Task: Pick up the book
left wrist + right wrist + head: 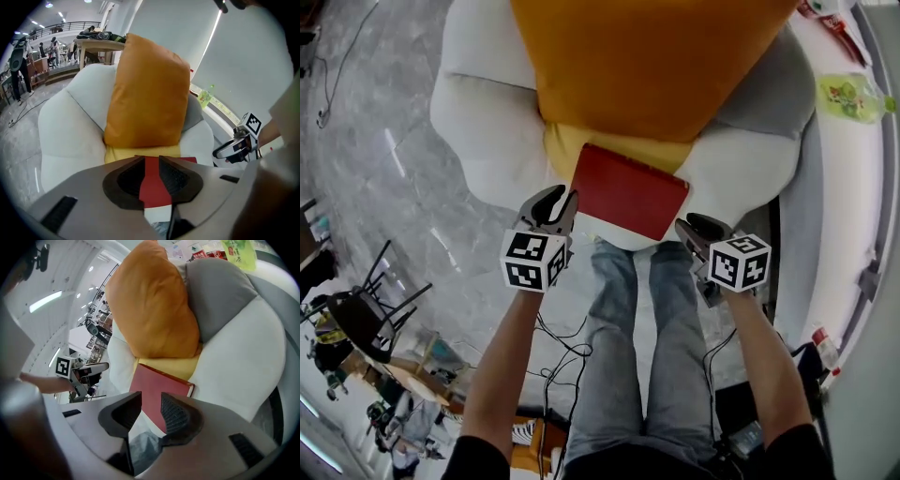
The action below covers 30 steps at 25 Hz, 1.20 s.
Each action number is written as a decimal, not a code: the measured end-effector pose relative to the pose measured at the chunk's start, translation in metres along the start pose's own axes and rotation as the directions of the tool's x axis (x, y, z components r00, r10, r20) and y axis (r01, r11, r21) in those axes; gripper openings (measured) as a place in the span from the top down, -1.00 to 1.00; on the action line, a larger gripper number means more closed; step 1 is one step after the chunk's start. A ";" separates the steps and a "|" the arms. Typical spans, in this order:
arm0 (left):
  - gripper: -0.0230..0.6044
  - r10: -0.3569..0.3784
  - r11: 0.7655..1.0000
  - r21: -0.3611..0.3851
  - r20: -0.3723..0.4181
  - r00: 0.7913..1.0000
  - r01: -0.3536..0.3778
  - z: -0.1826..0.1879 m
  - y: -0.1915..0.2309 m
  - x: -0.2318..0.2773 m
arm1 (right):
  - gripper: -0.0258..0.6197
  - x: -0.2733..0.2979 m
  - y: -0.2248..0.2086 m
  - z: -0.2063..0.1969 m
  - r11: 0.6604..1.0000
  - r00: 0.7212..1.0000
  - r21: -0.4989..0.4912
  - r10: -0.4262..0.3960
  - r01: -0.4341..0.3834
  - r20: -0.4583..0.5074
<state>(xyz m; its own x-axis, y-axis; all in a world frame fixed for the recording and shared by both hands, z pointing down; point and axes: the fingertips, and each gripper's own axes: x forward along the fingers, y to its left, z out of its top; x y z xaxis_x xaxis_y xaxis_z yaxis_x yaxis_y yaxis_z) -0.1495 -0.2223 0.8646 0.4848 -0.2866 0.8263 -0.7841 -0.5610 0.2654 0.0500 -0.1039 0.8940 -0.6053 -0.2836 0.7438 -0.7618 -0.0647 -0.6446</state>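
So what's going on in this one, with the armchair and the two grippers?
A person stands over a white armchair with a gripper in each hand. A red book lies at the front of the seat, just below an orange cushion. The left gripper is by the book's near left corner and the right gripper by its near right corner. Both have their fingers apart, and neither grips the book yet.

Large open indoor hall, workspace with a staged lounge corner: white armchair (487, 122) with orange cushion (647, 66) set on polished grey marble floor (375, 169), loose cables (553, 337) trailed across it, work table (96, 44) and mezzanine railing (70, 26) seen behind
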 end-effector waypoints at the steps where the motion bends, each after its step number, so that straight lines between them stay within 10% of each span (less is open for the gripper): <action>1: 0.61 -0.001 1.000 0.007 -0.017 1.000 0.001 -0.008 0.005 0.007 | 0.49 0.006 -0.005 -0.004 1.000 1.000 0.007 -0.005 0.005 -0.001; 9: 0.27 -0.020 0.997 0.069 -0.138 0.990 0.029 -0.069 0.037 0.065 | 0.32 0.053 -0.052 -0.034 0.996 0.999 0.080 -0.037 0.036 0.012; 14: 0.28 -0.019 0.996 0.086 -0.055 0.998 0.024 -0.071 0.025 0.087 | 0.20 0.074 -0.076 -0.036 0.984 0.997 0.180 -0.016 0.001 0.079; 30: 0.36 -0.007 0.980 0.193 -0.191 0.982 0.044 -0.092 0.022 0.113 | 0.06 0.087 -0.088 -0.020 0.984 0.995 0.168 0.039 -0.054 0.090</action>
<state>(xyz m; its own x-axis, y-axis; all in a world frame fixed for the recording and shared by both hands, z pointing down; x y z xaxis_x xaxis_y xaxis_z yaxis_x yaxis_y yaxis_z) -0.1479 -0.1955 1.0096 0.4071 -0.1296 0.9042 -0.6722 -0.7127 0.2005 0.0601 -0.1040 1.0191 -0.6111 -0.3713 0.6991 -0.6787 -0.2088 -0.7041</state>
